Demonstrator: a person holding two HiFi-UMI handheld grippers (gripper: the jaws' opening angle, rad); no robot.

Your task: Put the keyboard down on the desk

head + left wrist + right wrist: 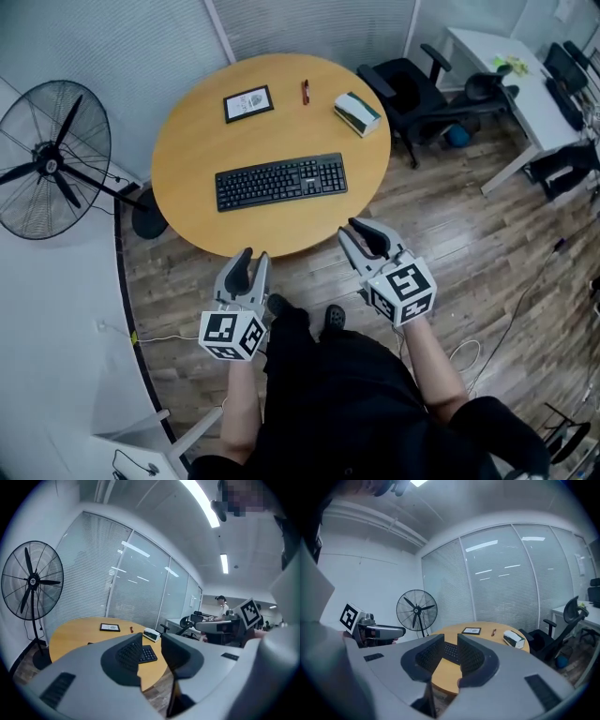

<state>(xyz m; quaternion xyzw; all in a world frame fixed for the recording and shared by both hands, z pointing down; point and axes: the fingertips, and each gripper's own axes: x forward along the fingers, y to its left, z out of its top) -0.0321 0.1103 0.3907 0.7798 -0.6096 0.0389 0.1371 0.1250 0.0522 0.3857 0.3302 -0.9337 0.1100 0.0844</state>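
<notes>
The black keyboard (281, 181) lies flat on the round wooden table (187, 141), a little in front of its middle. Both grippers hang off the table's near edge, over the wooden floor, close to the person's body. My left gripper (251, 255) points toward the table with a narrow gap between its jaws and nothing in it. My right gripper (359, 228) stands the same way, jaws slightly apart and empty. In the left gripper view the keyboard (147, 654) shows beyond the gripper (151, 641). In the right gripper view the keyboard (451, 651) shows through the gripper's (450, 641) gap.
On the table's far side lie a framed picture (248, 103), a red pen (306, 91) and a white box (357, 113). A standing fan (52, 169) is at the left. Black office chairs (412, 94) and a white desk (497, 66) stand at the right.
</notes>
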